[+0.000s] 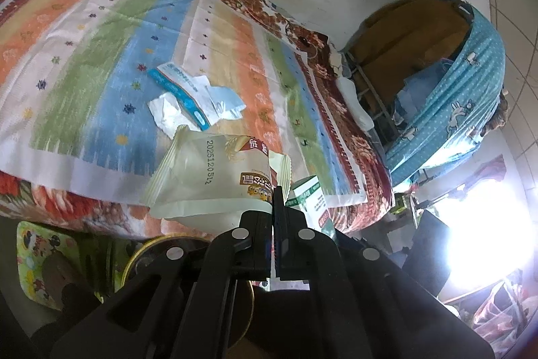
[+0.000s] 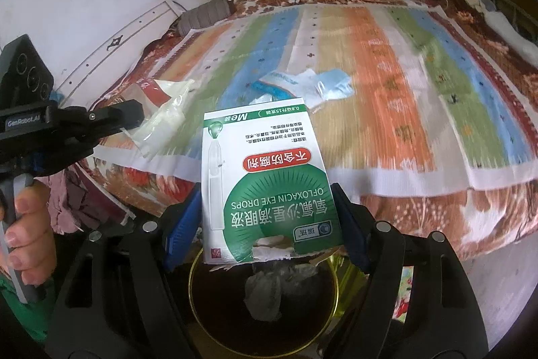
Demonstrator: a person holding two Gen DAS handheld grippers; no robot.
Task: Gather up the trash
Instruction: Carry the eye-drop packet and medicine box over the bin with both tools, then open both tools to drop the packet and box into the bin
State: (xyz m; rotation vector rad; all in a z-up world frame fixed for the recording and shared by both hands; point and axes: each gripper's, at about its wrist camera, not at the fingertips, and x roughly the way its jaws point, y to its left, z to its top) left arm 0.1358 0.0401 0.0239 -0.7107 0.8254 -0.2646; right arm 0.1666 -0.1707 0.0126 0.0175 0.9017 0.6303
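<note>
The right hand-held gripper pinches a green and white eye-drop box between its blue pads, right above the round bin with the gold rim, where a crumpled tissue already lies; the step in hand looks like the drop. To do it well, keep the box centred over the bin's mouth, lower it a little, then spread the jaws fully so it falls flat and does not catch the rim. The left hand-held gripper is pressed together on a cream snack wrapper, near the bed's front edge; bring it over the bin next. More wrappers lie farther back on the striped bedspread, well apart from the bin.
</note>
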